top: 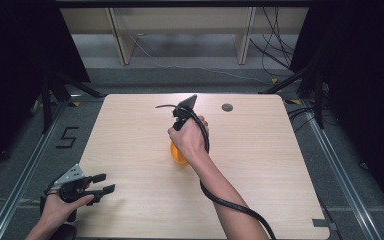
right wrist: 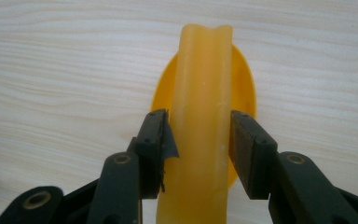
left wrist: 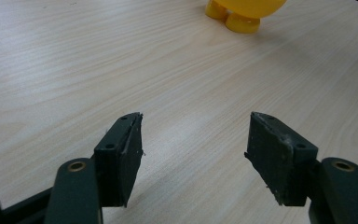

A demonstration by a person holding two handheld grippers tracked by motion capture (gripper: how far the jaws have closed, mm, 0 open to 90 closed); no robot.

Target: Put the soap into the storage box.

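A yellow-orange plastic object [top: 178, 155] stands near the middle of the wooden table [top: 260, 165], partly hidden under the person's right hand [top: 190, 137]. In the right gripper view its tall yellow upright part [right wrist: 200, 84] rises from a rounded yellow base [right wrist: 244, 88]. My right gripper [right wrist: 200, 135] points down on it, both pads pressed against the upright part's sides. My left gripper [top: 105, 183] rests at the table's near left corner, open with nothing between its jaws [left wrist: 196, 140]. The yellow object's rounded feet [left wrist: 242, 21] show far ahead of it.
A small grey round cap [top: 227, 107] sits in the tabletop at the back right. The right gripper's black cable [top: 230, 202] trails along the forearm to the front edge. Wooden frame legs [top: 122, 40] and dark curtains stand beyond the table.
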